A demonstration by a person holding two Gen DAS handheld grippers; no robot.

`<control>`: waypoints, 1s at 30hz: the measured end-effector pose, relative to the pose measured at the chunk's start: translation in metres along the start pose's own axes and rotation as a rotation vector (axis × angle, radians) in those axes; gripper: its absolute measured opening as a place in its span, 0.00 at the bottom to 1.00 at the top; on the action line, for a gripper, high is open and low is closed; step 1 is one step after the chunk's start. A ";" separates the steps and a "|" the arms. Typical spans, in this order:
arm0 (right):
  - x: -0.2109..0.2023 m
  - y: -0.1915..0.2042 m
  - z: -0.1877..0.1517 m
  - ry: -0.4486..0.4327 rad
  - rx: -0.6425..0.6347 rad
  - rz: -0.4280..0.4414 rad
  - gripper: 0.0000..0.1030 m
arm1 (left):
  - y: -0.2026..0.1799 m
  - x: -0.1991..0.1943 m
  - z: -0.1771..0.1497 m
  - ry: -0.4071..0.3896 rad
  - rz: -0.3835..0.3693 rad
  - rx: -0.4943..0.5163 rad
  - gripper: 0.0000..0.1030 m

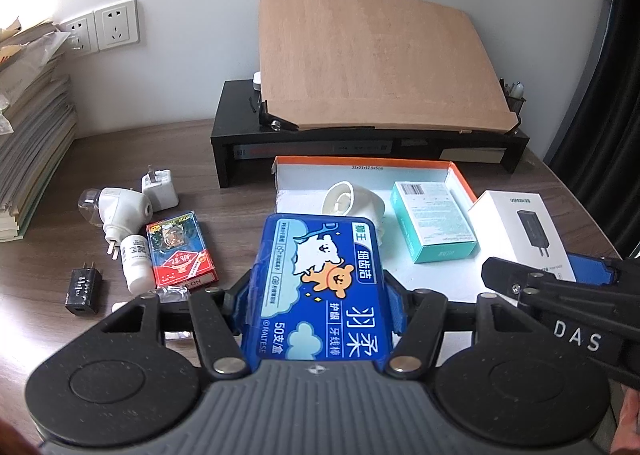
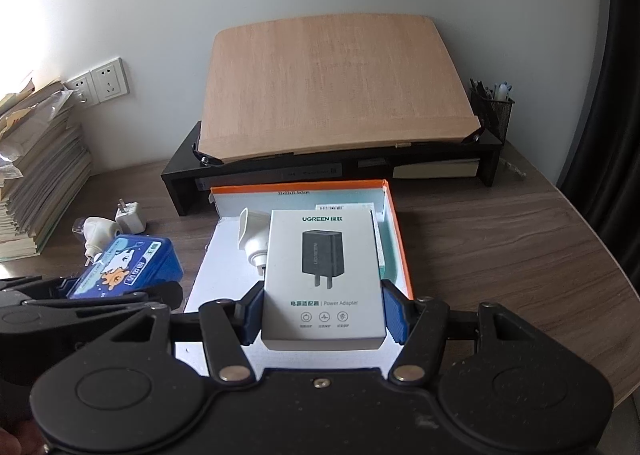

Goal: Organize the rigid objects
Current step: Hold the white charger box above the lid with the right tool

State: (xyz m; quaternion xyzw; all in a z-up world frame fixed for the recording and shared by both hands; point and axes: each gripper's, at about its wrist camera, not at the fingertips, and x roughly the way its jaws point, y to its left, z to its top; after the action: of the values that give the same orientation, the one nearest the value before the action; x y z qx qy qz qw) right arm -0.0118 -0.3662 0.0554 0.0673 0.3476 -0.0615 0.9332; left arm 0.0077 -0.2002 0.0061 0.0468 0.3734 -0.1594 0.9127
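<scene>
My left gripper [image 1: 320,305] is shut on a blue dental-floss box [image 1: 320,287] with a cartoon bear, held over the near left edge of an orange-rimmed open box [image 1: 460,175]. My right gripper [image 2: 322,315] is shut on a white power adapter box [image 2: 323,275], held above that same orange-rimmed box [image 2: 394,223]. Inside it lie a teal carton [image 1: 434,225] and a white plug-in device [image 1: 352,203]. The blue floss box [image 2: 128,267] shows at the left of the right wrist view, and the white adapter box [image 1: 520,227] at the right of the left wrist view.
On the desk to the left lie a red card pack [image 1: 180,255], a small white bottle [image 1: 136,263], a black charger [image 1: 82,291], a white charger [image 1: 160,189] and a white plug-in nightlight [image 1: 118,211]. Behind stand a black monitor riser [image 1: 360,143] with a wooden board [image 1: 376,59], stacked papers [image 1: 32,135] and a pen holder [image 2: 492,111].
</scene>
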 end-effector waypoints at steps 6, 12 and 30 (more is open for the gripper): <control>0.004 0.005 -0.004 0.011 0.007 -0.006 0.69 | 0.005 0.001 -0.001 0.007 -0.007 0.008 0.61; 0.005 0.010 -0.006 0.013 0.013 -0.011 0.69 | 0.009 0.001 -0.003 0.018 -0.009 0.016 0.61; 0.005 0.013 -0.006 0.015 0.005 -0.017 0.69 | 0.014 -0.001 -0.004 0.010 -0.020 0.010 0.61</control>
State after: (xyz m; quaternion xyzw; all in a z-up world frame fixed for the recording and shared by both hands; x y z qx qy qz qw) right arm -0.0094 -0.3524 0.0485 0.0672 0.3551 -0.0696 0.9298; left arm 0.0091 -0.1857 0.0032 0.0482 0.3777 -0.1700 0.9089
